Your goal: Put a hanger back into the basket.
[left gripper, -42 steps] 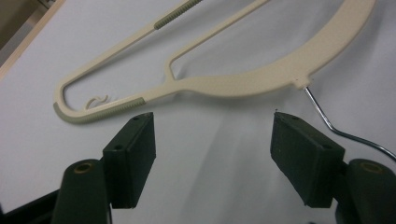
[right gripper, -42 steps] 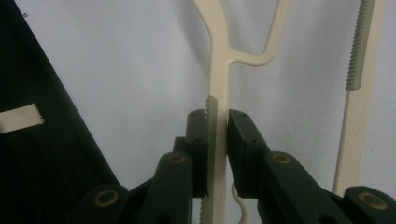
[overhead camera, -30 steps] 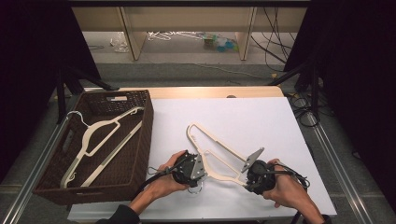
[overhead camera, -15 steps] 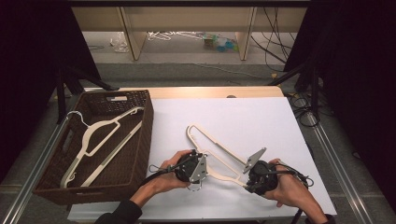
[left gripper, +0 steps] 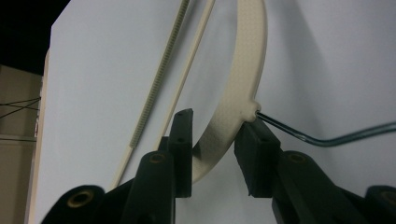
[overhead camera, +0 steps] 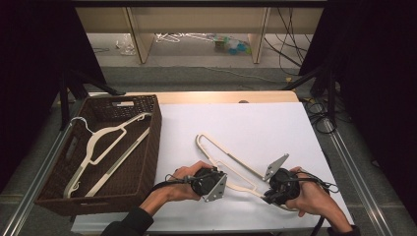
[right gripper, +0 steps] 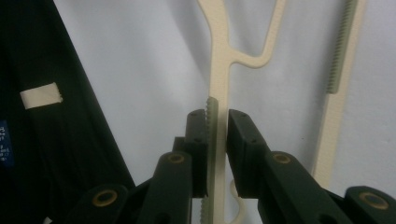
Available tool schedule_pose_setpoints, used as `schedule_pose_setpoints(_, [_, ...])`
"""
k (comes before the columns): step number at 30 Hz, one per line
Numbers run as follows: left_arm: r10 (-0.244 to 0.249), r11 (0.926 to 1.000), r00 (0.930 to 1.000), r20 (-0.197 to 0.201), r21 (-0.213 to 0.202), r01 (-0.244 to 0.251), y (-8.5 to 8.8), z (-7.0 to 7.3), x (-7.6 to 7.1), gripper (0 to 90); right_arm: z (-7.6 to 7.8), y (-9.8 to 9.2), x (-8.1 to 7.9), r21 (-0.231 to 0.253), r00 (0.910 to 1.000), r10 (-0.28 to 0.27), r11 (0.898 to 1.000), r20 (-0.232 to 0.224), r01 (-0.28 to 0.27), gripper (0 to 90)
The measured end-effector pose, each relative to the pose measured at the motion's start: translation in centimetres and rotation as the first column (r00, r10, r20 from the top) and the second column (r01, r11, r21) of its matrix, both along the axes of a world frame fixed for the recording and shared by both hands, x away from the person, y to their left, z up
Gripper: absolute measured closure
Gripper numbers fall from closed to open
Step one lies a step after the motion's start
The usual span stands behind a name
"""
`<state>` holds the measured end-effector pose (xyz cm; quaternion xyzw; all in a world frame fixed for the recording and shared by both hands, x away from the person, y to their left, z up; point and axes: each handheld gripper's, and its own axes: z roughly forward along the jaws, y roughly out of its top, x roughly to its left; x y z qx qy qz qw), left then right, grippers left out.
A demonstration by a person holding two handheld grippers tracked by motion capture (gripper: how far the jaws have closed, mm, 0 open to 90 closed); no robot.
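At the left of the high view a dark brown woven basket (overhead camera: pixel 147 142), rectangular with handle slots in its ends, holds one cream plastic hanger (overhead camera: pixel 105 147) with a metal hook, lying slantwise on its floor. To its right a smooth white sheet (overhead camera: pixel 255 128) covers the wooden table (overhead camera: pixel 221 97). Low in the middle of that sheet lies a second cream hanger (overhead camera: pixel 231 164), thin and flat, with a ribbed non-slip strip along its bar.

The left gripper (left gripper: pixel 212 140), black and hard-edged, has just been closing its jaws; they stand a little apart around the hanger's curved neck, right where the steel hook (left gripper: pixel 327 137) enters the plastic, the right pad touching, the left one just beside it.

At the lower right, the right gripper (right gripper: pixel 217 135) is clamped on the hanger's straight arm, its pads pressing the toothed strip.
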<state>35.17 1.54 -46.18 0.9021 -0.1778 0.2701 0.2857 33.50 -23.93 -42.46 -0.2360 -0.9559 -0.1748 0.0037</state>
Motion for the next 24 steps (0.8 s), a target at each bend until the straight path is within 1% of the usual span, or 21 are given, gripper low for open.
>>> schedule_pose_setpoints(1, [-0.007,0.9999,1.0000,-0.003,0.010,0.007,-0.1,0.3,-0.1,70.5,0.1,-0.1,0.0,0.008,1.0000,-0.003,1.000,-0.004,0.003,78.3])
schedule_pose_setpoints(2, [-0.009,0.9999,0.9999,-0.009,0.007,0.009,-0.2,0.5,-0.2,71.5,0.3,-0.3,0.0,0.013,0.9999,-0.011,1.000,0.008,0.010,75.2])
schedule_pose_setpoints(3, [-0.008,1.0000,1.0000,-0.004,0.006,0.008,-0.3,0.7,-0.2,72.3,0.8,-0.4,0.0,0.020,0.9990,-0.031,0.999,0.032,0.030,70.8])
schedule_pose_setpoints(5, [-0.001,1.0000,1.0000,-0.004,-0.002,0.001,-0.4,1.4,-0.2,73.5,1.5,-0.6,-0.1,0.032,0.9967,-0.040,0.999,0.071,0.038,65.7])
schedule_pose_setpoints(6, [-0.045,0.9989,0.9989,0.012,0.010,0.045,-0.7,1.9,0.0,74.5,2.1,-0.7,-0.1,0.048,0.9927,-0.057,0.997,0.106,0.052,60.1])
schedule_pose_setpoints(7, [-0.025,0.9997,0.9996,0.009,0.002,0.025,-0.6,2.1,0.0,75.5,2.6,-0.7,-0.2,0.067,0.9881,-0.076,0.995,0.134,0.067,56.5])
schedule_pose_setpoints(9, [-0.003,1.0000,1.0000,-0.002,-0.008,0.003,-0.7,2.8,0.0,76.5,3.4,-0.8,-0.3,0.106,0.9814,-0.081,0.992,0.174,0.063,52.3])
schedule_pose_setpoints(10, [0.008,0.9999,1.0000,-0.003,-0.015,-0.008,-0.7,3.1,0.0,77.7,3.6,-0.8,-0.3,0.137,0.9740,-0.094,0.988,0.206,0.067,49.0])
schedule_pose_setpoints(11, [0.023,0.9992,0.9997,-0.010,-0.031,-0.023,-0.7,3.4,0.0,78.6,3.9,-0.8,-0.4,0.154,0.9706,-0.124,0.984,0.206,0.093,47.4])
schedule_pose_setpoints(12, [0.034,0.9985,0.9993,-0.015,-0.043,-0.034,-0.7,3.9,0.1,79.6,4.0,-0.7,-0.3,0.184,0.9612,-0.140,0.978,0.238,0.097,47.0])
schedule_pose_setpoints(13, [0.050,0.9976,0.9986,-0.019,-0.048,-0.051,-0.8,4.1,0.1,80.5,4.5,-0.8,-0.4,0.199,0.9560,-0.153,0.975,0.250,0.104,45.9])
schedule_pose_setpoints(14, [0.069,0.9959,0.9971,-0.033,-0.056,-0.071,-0.8,4.3,0.1,81.1,4.6,-0.8,-0.4,0.221,0.9483,-0.169,0.969,0.268,0.110,45.1])
schedule_pose_setpoints(15, [0.087,0.9943,0.9950,-0.049,-0.057,-0.090,-0.8,4.5,0.2,81.8,5.0,-0.9,-0.5,0.251,0.9460,-0.174,0.962,0.274,0.104,45.0])
schedule_pose_setpoints(16, [0.101,0.9925,0.9934,-0.054,-0.064,-0.104,-0.8,4.8,0.3,82.1,5.2,-0.9,-0.5,0.288,0.9377,-0.188,0.952,0.292,0.101,45.1])
schedule_pose_setpoints(17, [0.136,0.9868,0.9872,-0.083,-0.077,-0.142,-0.7,4.8,0.3,82.2,5.5,-1.0,-0.6,0.299,0.9329,-0.200,0.948,0.299,0.107,45.0])
schedule_pose_setpoints(18, [0.158,0.9835,0.9824,-0.099,-0.073,-0.166,-0.6,5.3,0.6,82.1,5.8,-1.1,-0.7,0.307,0.9316,-0.211,0.945,0.296,0.116,44.7])
schedule_pose_setpoints(20, [0.189,0.9762,0.9740,-0.125,-0.084,-0.200,-0.5,5.8,0.7,82.1,6.1,-1.2,-0.9,0.331,0.9243,-0.226,0.936,0.307,0.119,44.2])
schedule_pose_setpoints(21, [0.203,0.9723,0.9696,-0.136,-0.088,-0.216,-0.4,6.2,0.9,82.3,6.2,-1.2,-1.0,0.342,0.9236,-0.233,0.932,0.304,0.123,43.8])
schedule_pose_setpoints(22, [0.223,0.9655,0.9623,-0.156,-0.102,-0.240,-0.2,6.7,1.1,82.6,6.2,-1.2,-1.0,0.349,0.9259,-0.229,0.930,0.301,0.117,43.2])
schedule_pose_setpoints(23, [0.233,0.9609,0.9575,-0.170,-0.112,-0.253,-0.1,7.0,1.2,82.8,6.3,-1.2,-1.1,0.362,0.9241,-0.237,0.925,0.300,0.120,43.2])
schedule_pose_setpoints(24, [0.237,0.9567,0.9535,-0.186,-0.126,-0.262,0.1,7.6,1.5,82.9,6.3,-1.2,-1.1,0.372,0.9245,-0.239,0.921,0.297,0.119,43.1])
